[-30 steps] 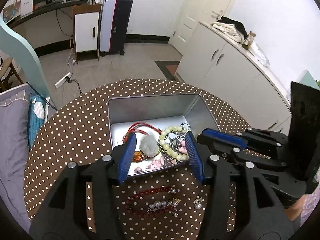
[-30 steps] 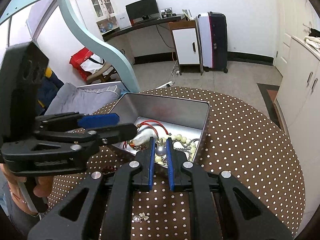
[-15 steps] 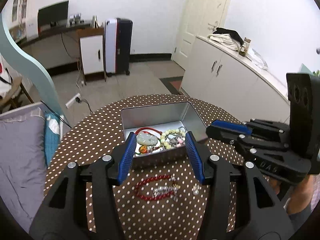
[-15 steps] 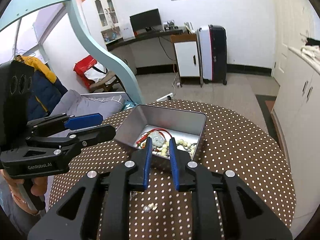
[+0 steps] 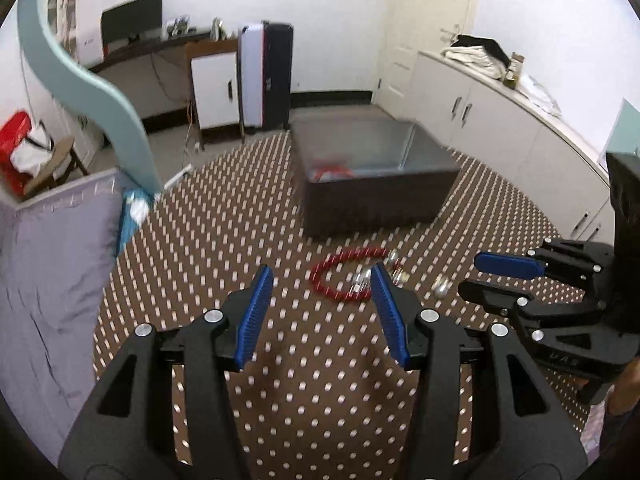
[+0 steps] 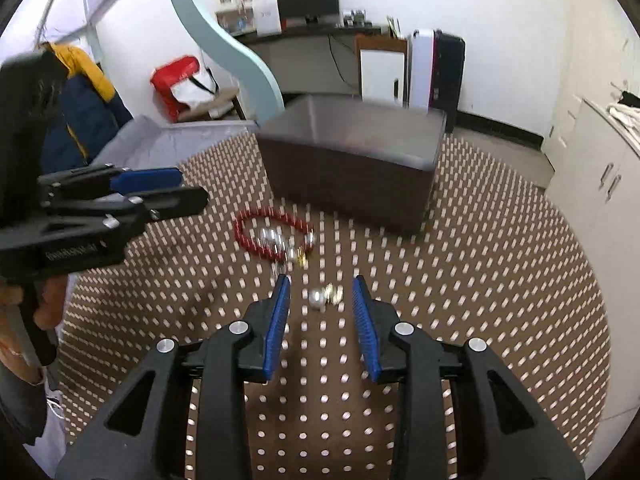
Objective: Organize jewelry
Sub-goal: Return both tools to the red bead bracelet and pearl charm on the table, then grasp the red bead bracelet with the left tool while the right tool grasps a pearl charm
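Now right tool (image 6: 320, 312) spread, empty, straddling small pearl earring (image 6: 322, 297) on dotted worktop (image 6: 480, 280). Earring light, hard, rolls, slippery: pinch low across bead. Left tool (image 5: 320, 312) spread, empty, beside red bead bracelet (image 5: 344, 276); limp strand, take one side. Tin box (image 6: 352, 160) behind.

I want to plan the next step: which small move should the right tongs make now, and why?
Probably lower the right tongs onto the small pearl earring and close. They are open and empty, the earring lies on the tablecloth between their tips, still outside the tin box.
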Action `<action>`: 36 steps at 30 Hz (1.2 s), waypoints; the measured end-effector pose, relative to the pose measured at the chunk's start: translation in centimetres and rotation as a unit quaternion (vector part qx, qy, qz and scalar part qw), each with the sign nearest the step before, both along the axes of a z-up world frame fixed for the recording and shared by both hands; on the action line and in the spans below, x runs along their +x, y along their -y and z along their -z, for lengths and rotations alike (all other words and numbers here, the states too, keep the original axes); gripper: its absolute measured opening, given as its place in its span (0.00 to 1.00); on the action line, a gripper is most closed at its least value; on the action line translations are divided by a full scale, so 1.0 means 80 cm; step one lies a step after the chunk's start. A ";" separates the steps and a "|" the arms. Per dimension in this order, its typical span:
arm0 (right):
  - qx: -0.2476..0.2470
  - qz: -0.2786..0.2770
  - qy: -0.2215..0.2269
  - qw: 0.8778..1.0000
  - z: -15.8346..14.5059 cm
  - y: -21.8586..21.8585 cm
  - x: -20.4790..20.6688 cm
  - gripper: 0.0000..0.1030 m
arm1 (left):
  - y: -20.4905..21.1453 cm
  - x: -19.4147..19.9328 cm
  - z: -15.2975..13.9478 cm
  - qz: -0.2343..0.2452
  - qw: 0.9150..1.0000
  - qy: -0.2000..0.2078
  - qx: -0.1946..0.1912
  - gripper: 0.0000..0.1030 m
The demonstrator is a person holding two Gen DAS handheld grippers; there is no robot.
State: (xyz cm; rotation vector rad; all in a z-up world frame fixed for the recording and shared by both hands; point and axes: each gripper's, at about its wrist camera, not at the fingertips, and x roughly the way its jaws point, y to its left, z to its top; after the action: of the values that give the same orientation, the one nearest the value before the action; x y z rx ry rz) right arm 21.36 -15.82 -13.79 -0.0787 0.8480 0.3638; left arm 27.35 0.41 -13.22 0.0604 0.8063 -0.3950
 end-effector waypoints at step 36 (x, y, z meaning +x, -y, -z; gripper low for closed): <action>-0.020 0.004 0.007 1.000 0.010 0.001 0.012 0.12 | 0.015 0.053 0.054 -0.026 0.999 -0.036 0.029 0.32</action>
State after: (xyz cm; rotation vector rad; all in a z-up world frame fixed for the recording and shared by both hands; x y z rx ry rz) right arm 22.31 -15.90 -14.60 -0.1157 0.8419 0.3391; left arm 31.62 -0.76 -17.51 0.0803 0.8885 -0.3257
